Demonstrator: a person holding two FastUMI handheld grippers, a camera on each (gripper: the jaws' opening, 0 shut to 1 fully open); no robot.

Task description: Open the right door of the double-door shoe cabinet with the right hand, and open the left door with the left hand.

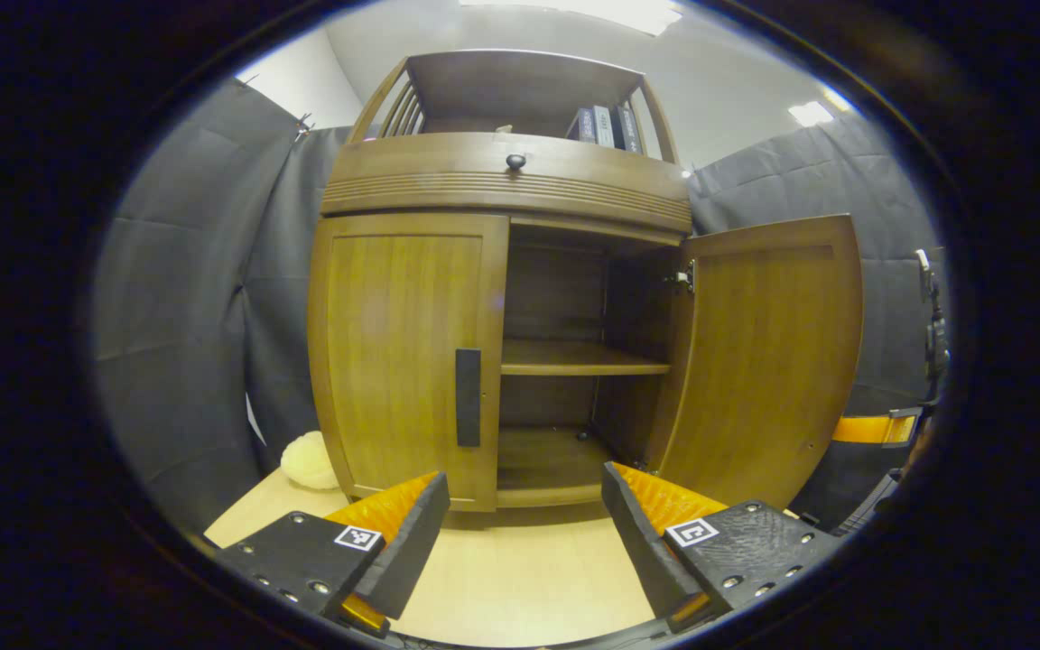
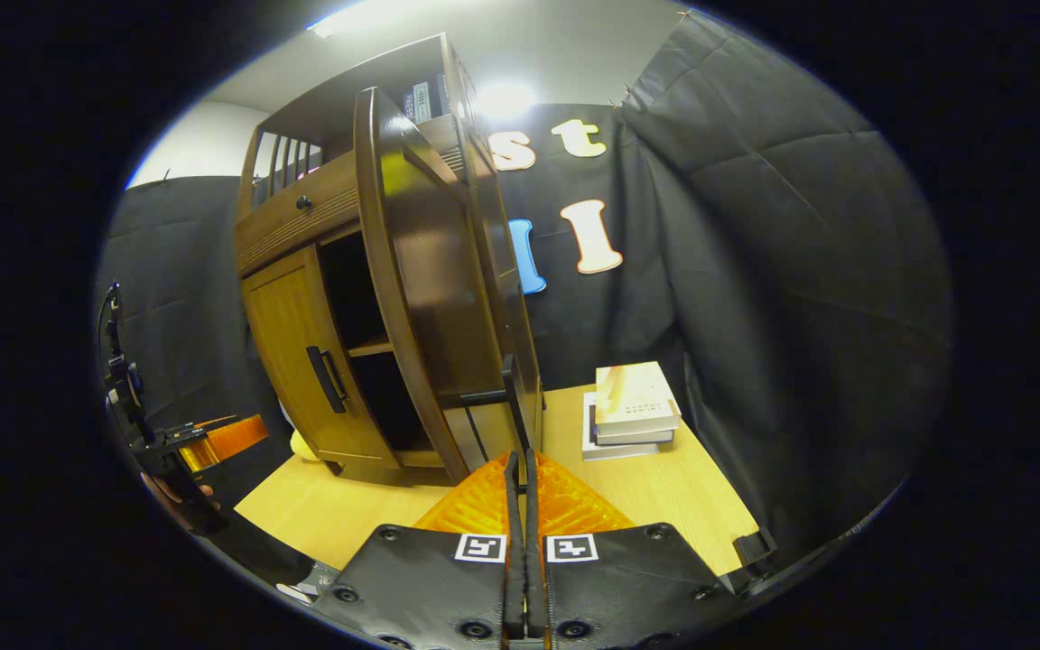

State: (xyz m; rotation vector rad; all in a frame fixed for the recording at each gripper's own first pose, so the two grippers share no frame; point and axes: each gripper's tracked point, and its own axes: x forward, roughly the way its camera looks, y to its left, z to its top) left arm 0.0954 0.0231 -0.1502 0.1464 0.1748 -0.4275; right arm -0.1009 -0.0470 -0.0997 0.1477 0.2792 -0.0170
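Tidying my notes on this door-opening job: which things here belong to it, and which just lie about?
Job: left door, closed; its handle; right door, open; left gripper; right gripper.
Lying about: stacked books, yellow fluffy thing, shelf books.

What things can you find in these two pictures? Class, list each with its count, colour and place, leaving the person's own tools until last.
cabinet: one, brown wood, on the table
right door: one, brown, swung open
left door: one, brown, closed, dark handle
shelf: one, brown, inside the cabinet
books: small stack, pale, on the table right of the cabinet
fluffy ball: one, cream, left of the cabinet
table: one, light wood
left gripper: one, open, before the left door
right gripper: one, shut, by the open door's edge
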